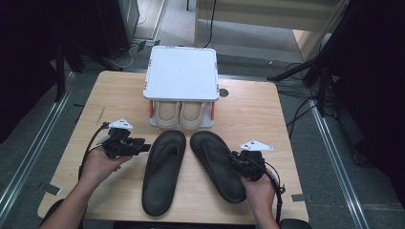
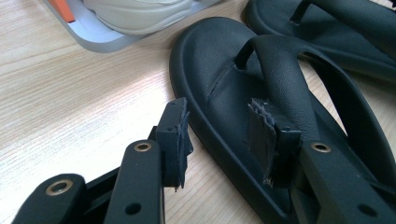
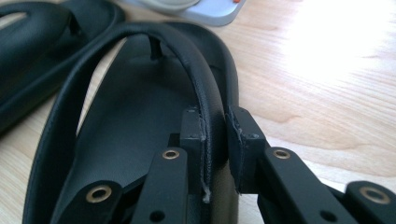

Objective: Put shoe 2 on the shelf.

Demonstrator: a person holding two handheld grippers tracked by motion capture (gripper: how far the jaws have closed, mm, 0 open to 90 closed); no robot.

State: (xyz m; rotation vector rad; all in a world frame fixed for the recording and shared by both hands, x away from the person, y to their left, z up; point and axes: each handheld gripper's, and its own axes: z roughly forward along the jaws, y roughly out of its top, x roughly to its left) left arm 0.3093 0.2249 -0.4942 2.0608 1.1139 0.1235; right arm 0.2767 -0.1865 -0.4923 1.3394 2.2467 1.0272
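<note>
scene: wooden table (image 1: 248, 102), seen from above; a person's two hands come in from the bottom edge, each w/ a black two-jaw gripper
left gripper (image 1: 139, 144): held in left hand (image 1: 98, 164), pointing right at the left flip-flop (image 1: 164, 171); in the left gripper view its jaws stand apart astride the sandal's outer rim, one pad over bare wood, the other over the footbed beside the strap (image 2: 285, 88); pads not pressing on anything, jaws not clamped
right gripper (image 1: 235, 159): held in right hand (image 1: 260, 191), at the outer side of the right flip-flop (image 1: 218, 165); in the right gripper view the jaws sit either side of that sandal's outer strap arm (image 3: 205, 112), left pad touching it, right pad just beside it w/ a thin gap; a full squeeze can't be told
flip-flops: black pair, flat on the table side by side, toes toward the rack, heels toward the person; near each other, not touching
shoe rack (image 1: 181, 74): small white unit at the table's far middle, flat white top, orange posts; beige shoes (image 1: 180, 114) as a pair on its lower shelf, toes facing the person; just beyond the flip-flops' toes
surroundings: grey floor, dark stands & cables around the table
</note>
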